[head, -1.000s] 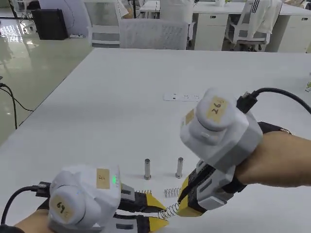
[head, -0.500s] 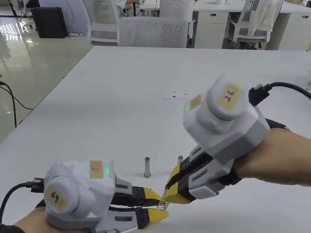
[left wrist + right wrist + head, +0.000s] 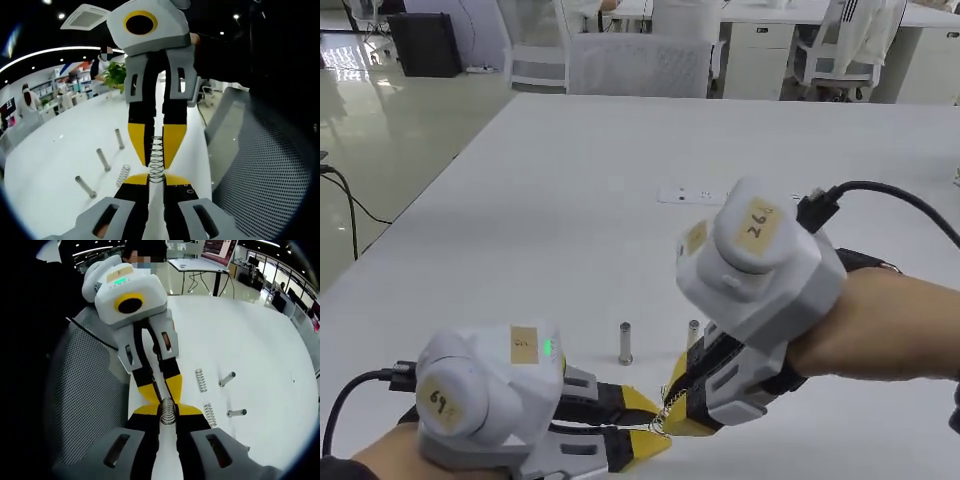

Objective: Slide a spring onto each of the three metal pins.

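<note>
A short metal spring [image 3: 156, 159] hangs between the two grippers, just above the white table. My left gripper [image 3: 156, 179] is shut on its near end, and my right gripper [image 3: 167, 412] pinches the other end, where the coil [image 3: 167, 413] shows end-on. In the head view the spring [image 3: 661, 421] sits where the left gripper [image 3: 650, 428] and the right gripper [image 3: 672, 410] meet tip to tip. Three bare metal pins [image 3: 103, 160] stand upright in a row just behind them. Two pins [image 3: 625, 343] show in the head view.
Two loose springs [image 3: 200, 380] [image 3: 209, 415] lie on the table [image 3: 570, 200] beside the pins. A white power strip [image 3: 690, 196] lies farther back. A mesh office chair [image 3: 90, 390] stands at the near edge. More chairs and desks stand beyond the far edge.
The right gripper has moved down and left, closer to the left gripper. The spring between them now looks shorter, and the right gripper hides the loose spring on the table.
</note>
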